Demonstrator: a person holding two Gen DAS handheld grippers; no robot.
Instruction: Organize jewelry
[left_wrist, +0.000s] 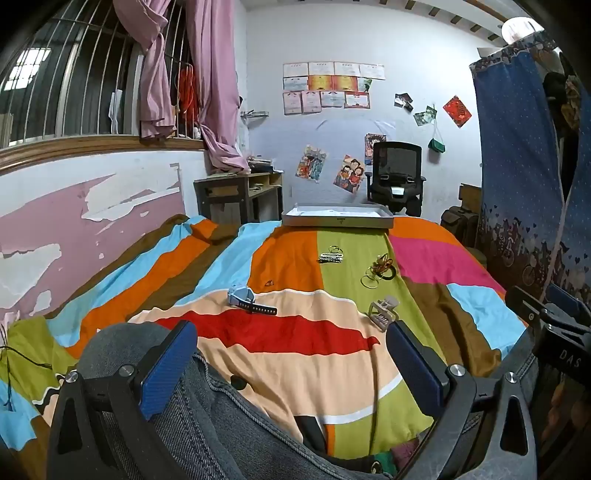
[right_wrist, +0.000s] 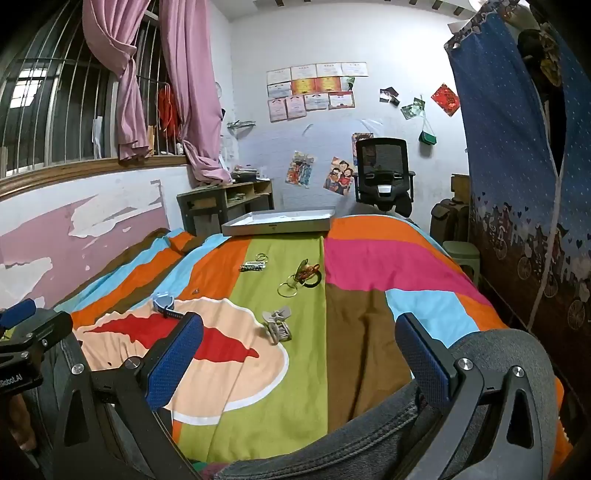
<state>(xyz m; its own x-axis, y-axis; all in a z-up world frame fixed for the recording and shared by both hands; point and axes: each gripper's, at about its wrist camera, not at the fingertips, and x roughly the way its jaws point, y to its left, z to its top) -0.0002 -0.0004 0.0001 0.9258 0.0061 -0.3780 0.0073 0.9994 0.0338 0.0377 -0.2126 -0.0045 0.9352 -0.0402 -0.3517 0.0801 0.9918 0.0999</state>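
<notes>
Left gripper (left_wrist: 291, 369) wide open, empty, held low over the person's denim lap. Right gripper (right_wrist: 299, 358) same: wide, empty. Nothing sorted yet, by the look of it. Ahead of both on the bedspread (left_wrist: 424, 258), all loose: watch (left_wrist: 245, 299) nearest left, hair claw (left_wrist: 384, 312) nearest right, bangles with dark ties (left_wrist: 378, 271) further out, then a small clip with rings (left_wrist: 332, 255). Tray (left_wrist: 338, 218) at the far edge; its contents can't be seen.

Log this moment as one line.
left gripper: open, empty | right gripper: open, empty | watch, hair claw, rings loose on bedspread | tray beyond
</notes>
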